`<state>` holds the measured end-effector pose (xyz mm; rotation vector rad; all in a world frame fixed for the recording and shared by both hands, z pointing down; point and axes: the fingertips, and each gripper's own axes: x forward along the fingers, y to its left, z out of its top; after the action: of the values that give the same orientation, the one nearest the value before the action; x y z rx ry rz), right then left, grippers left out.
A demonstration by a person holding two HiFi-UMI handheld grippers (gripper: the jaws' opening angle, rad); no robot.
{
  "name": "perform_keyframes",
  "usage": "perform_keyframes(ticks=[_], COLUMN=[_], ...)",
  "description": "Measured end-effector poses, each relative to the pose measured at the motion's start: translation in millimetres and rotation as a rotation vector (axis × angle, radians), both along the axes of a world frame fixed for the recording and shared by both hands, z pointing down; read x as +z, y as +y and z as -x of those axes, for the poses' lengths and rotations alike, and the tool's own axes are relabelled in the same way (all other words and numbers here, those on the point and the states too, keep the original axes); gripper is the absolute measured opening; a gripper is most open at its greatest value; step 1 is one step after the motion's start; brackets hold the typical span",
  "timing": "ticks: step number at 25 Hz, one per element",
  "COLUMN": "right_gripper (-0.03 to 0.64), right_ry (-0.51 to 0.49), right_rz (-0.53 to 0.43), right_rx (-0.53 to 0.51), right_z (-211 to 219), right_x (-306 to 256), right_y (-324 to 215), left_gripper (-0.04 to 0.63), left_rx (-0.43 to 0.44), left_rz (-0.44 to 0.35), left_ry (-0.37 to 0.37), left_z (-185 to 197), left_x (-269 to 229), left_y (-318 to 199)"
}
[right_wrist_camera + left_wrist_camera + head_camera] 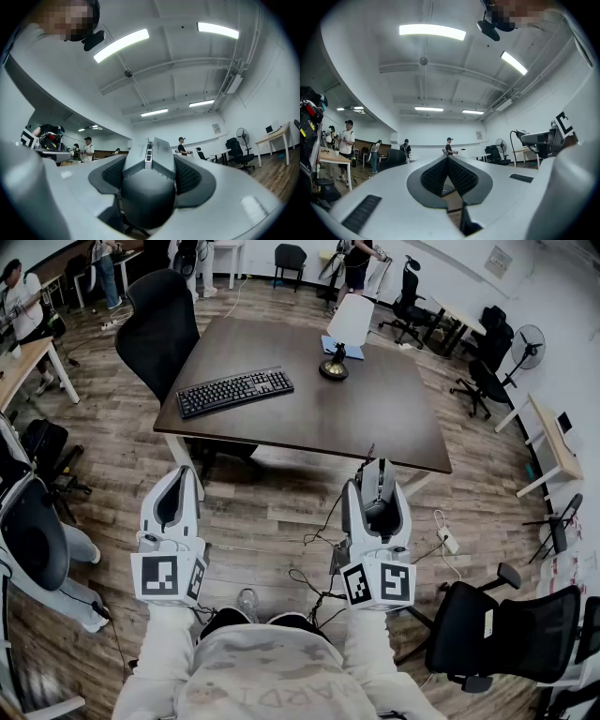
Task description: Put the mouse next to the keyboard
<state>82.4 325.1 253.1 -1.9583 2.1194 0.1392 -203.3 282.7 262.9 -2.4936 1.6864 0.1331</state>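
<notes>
Mouse [147, 187], probably light, stiff and smooth-shelled, is held by its two sides between the wide-set fingers [193, 176] of the right gripper [377, 486], low in the frame, well apart from the keyboard [234, 392] on the desk [375, 418]; the left gripper [176, 486] has its fingers closed together, empty.

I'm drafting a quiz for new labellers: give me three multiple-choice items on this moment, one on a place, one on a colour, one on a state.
1. The keyboard lies: A on the table, toward its left; B on the floor; C on a chair.
2. The keyboard is: A white; B black; C red.
3. The right gripper is: A empty; B shut on the mouse; C out of sight.
Answers: A, it rests on the tabletop; B, its keys look black; B, the mouse sits clamped in it.
</notes>
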Motion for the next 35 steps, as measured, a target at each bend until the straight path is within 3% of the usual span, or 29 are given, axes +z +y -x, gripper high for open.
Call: perform_keyframes(ticks=[12,25,35], right_gripper=[0.311,0.311,0.311], right_ry=[0.001,-0.065,-0.074], right_rz=[0.000,-0.005,0.009], right_rx=[0.018,0.084,0.136], right_z=[-0.1,-3.1,-17.8], right_x=[6.3,5.7,11.9], right_y=[-11.9,-56.4,-80.6], left_gripper=[0.006,0.006,0.006], left_rx=[0.008,0.045,0.086], left_rz=[-0.002,-0.008,0.010], left_ry=[0.003,0.011,0.009], left_z=[1.1,11.5,-1.8], left_x=[6.5,5.8,14.7], left_y=[-15.6,-75.4,-111.1])
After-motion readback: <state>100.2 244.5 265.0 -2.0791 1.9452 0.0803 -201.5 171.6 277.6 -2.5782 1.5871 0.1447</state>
